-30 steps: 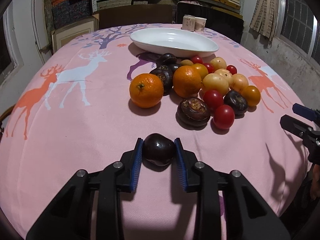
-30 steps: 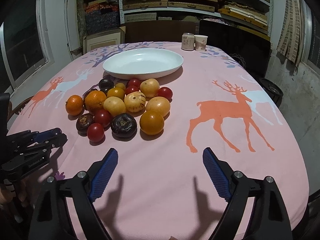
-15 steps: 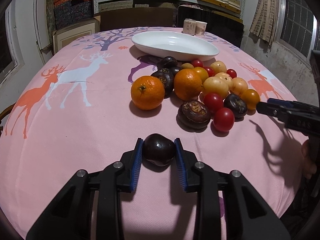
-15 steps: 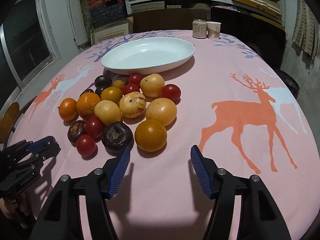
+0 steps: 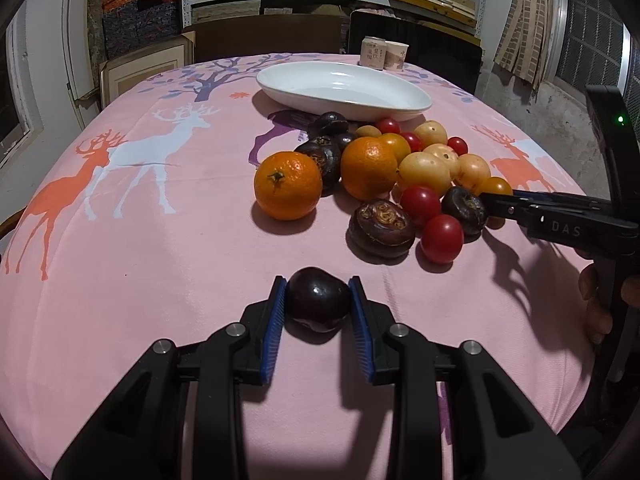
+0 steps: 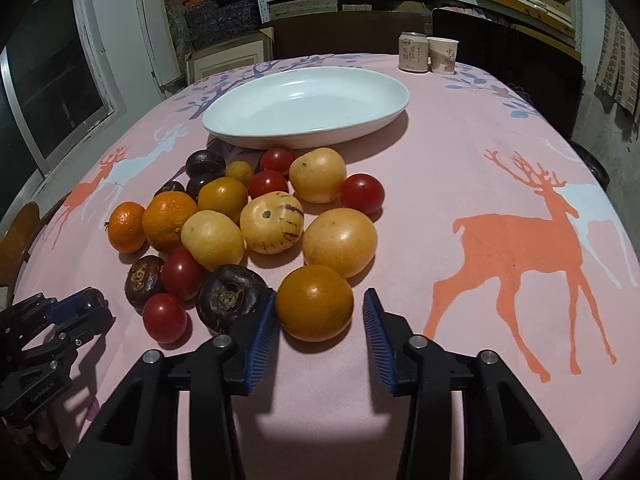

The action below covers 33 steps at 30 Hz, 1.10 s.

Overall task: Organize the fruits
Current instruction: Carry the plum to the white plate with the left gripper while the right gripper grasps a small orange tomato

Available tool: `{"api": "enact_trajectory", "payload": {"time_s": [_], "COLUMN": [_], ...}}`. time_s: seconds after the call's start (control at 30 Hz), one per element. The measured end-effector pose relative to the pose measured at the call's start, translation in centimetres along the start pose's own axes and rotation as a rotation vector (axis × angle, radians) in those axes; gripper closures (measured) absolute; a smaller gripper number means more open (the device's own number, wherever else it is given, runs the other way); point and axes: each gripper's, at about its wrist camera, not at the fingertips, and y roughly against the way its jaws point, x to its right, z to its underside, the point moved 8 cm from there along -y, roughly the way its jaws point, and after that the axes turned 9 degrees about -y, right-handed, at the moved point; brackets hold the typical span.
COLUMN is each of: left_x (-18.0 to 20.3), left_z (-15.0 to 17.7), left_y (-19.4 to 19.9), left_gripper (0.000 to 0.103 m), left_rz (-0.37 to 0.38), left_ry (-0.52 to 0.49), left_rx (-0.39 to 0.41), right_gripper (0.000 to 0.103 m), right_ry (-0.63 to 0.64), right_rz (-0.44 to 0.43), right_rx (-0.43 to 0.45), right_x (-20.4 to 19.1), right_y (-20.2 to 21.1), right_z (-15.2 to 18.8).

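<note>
My left gripper is shut on a small, glossy dark purple fruit that rests on the pink tablecloth, apart from the pile. Beyond it lies the pile of fruit: oranges, red tomatoes, yellow fruits and dark brown ones. In the right wrist view my right gripper straddles an orange-yellow round fruit at the pile's near edge. Its jaws are closing. The left pad is at the fruit's side and a small gap shows at the right pad. A dark brown fruit sits just outside the left finger.
An empty white oval dish stands behind the pile. A can and a paper cup stand at the table's far edge. The cloth to the right shows an orange deer print. Shelves and boxes line the back wall.
My right gripper has moved forward to the pile and its jaws have narrowed around the orange-yellow fruit. The left gripper has stayed still, shut on the dark fruit.
</note>
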Motion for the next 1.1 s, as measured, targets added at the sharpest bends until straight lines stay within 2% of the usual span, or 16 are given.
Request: {"api": "enact_trajectory", "payload": {"time_s": [0.27,0.8,1.1], "left_x": [0.0,-0.4,-1.3], "left_z": [0.0,0.0,-1.0], "left_y": [0.0,0.4,2.6], "left_gripper": [0.072,0.072,0.072], "left_rz": [0.000,-0.007,-0.020], "left_ry": [-0.001,0.015,0.029], "left_rx": [0.000,0.010,0.067], "right_gripper": [0.065,0.065,0.065], "right_ry": [-0.052,-0.057,-0.074], "right_rz": [-0.055,-0.081,-0.109], "right_rx": [0.027,0.077,0.105], "right_x": [0.6,0.6,0.9], "right_y": [0.7,1.9,3.3], "right_z": [0.1,0.5,0.2]}}
